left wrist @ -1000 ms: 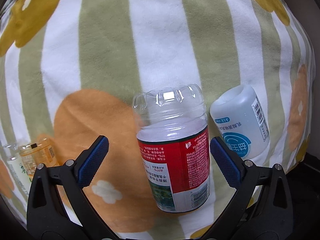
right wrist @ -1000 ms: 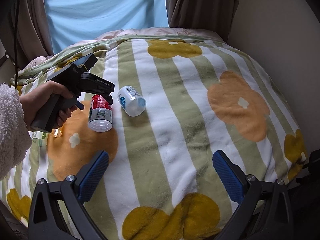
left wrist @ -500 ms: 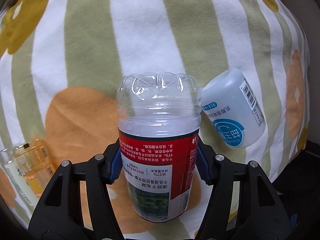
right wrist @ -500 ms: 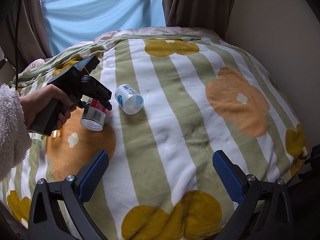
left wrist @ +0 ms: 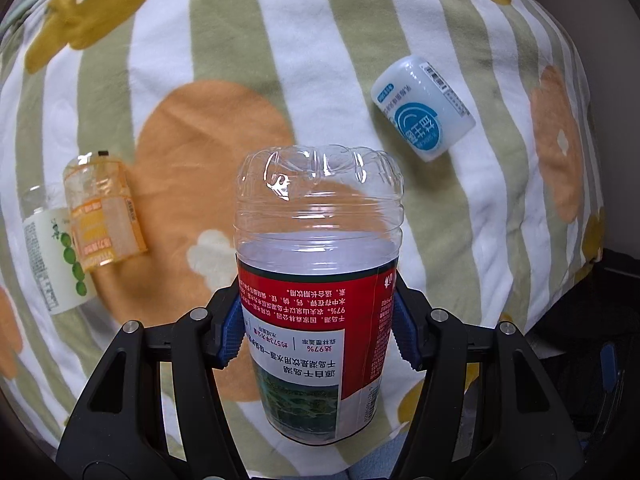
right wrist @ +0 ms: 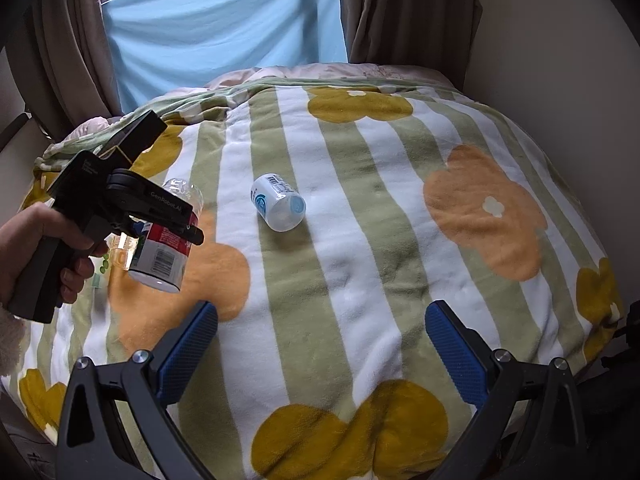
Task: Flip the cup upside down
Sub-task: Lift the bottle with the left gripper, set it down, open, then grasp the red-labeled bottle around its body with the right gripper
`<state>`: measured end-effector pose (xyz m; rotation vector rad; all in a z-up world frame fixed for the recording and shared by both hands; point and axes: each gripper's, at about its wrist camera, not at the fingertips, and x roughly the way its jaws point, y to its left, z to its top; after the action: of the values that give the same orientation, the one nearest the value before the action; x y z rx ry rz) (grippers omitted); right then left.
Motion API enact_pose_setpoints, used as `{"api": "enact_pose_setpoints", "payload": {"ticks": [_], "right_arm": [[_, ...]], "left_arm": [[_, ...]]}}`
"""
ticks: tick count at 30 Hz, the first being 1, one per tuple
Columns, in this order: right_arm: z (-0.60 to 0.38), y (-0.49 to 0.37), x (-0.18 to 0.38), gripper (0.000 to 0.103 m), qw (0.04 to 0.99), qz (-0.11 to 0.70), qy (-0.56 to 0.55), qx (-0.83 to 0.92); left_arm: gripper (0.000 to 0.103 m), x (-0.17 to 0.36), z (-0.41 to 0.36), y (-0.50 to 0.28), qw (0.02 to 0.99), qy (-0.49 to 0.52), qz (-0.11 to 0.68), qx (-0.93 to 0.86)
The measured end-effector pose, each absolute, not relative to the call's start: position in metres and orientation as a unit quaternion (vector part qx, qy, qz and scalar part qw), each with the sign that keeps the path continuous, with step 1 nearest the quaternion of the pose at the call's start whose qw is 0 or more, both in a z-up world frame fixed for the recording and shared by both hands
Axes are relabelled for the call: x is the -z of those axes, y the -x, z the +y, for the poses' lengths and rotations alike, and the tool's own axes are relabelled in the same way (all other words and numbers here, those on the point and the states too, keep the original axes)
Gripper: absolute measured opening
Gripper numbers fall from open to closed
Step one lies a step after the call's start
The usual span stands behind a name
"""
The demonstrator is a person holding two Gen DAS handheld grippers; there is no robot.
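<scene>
A clear plastic cup with a red label (left wrist: 318, 312) is clamped between the blue pads of my left gripper (left wrist: 318, 340), which is shut on it. Its moulded closed end points away from the camera. In the right wrist view the same cup (right wrist: 162, 254) hangs tilted above the blanket, held by the left gripper (right wrist: 168, 220) in a person's hand (right wrist: 36, 248). My right gripper (right wrist: 318, 354) stands open low over the near part of the bed, holding nothing.
A white cup with a blue label (left wrist: 424, 114) (right wrist: 280, 208) lies on its side on the striped flowered blanket (right wrist: 360, 240). An orange-labelled cup (left wrist: 100, 220) and a green-printed one (left wrist: 52, 264) lie at the left. Curtains and a wall bound the bed.
My left gripper closed on the red-labelled cup and lifted it off the blanket, tilting it. The white cup now lies farther away. The right gripper stayed open and nearly still.
</scene>
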<state>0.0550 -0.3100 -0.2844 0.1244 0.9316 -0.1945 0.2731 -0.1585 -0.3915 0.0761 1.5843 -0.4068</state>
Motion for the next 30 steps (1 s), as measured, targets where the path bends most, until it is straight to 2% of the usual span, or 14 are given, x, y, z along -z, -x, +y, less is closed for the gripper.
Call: {"api": "enact_pose_setpoints", "payload": {"ticks": [11,20,21,22,23,30], "right_arm": [[-0.291,-0.050,0.294,0.103,0.881,0.466,-0.057,0.047],[-0.282,-0.050,0.299,0.103,0.873,0.483,-0.065,0.018],[-0.282,-0.050,0.298,0.103,0.872,0.484,-0.065,0.015],[-0.282,-0.052,0.298,0.103,0.872,0.485,-0.066,0.012],[-0.282,-0.054,0.297,0.103,0.871,0.487,-0.068,0.008],[-0.271,-0.079,0.294,0.103,0.853,0.510,-0.109,-0.039]], "left_arm": [[0.058,0.424,-0.119,-0.155,0.653,-0.045,0.735,0.177],[0.060,0.445,-0.121,-0.127,0.657,-0.054,0.731,0.177],[0.072,0.444,-0.119,-0.125,0.661,-0.053,0.727,0.179],[0.097,0.440,-0.118,-0.124,0.667,-0.054,0.721,0.179],[0.102,0.434,-0.116,-0.122,0.675,-0.055,0.713,0.179],[0.103,0.386,-0.074,-0.110,0.712,-0.035,0.684,0.156]]}}
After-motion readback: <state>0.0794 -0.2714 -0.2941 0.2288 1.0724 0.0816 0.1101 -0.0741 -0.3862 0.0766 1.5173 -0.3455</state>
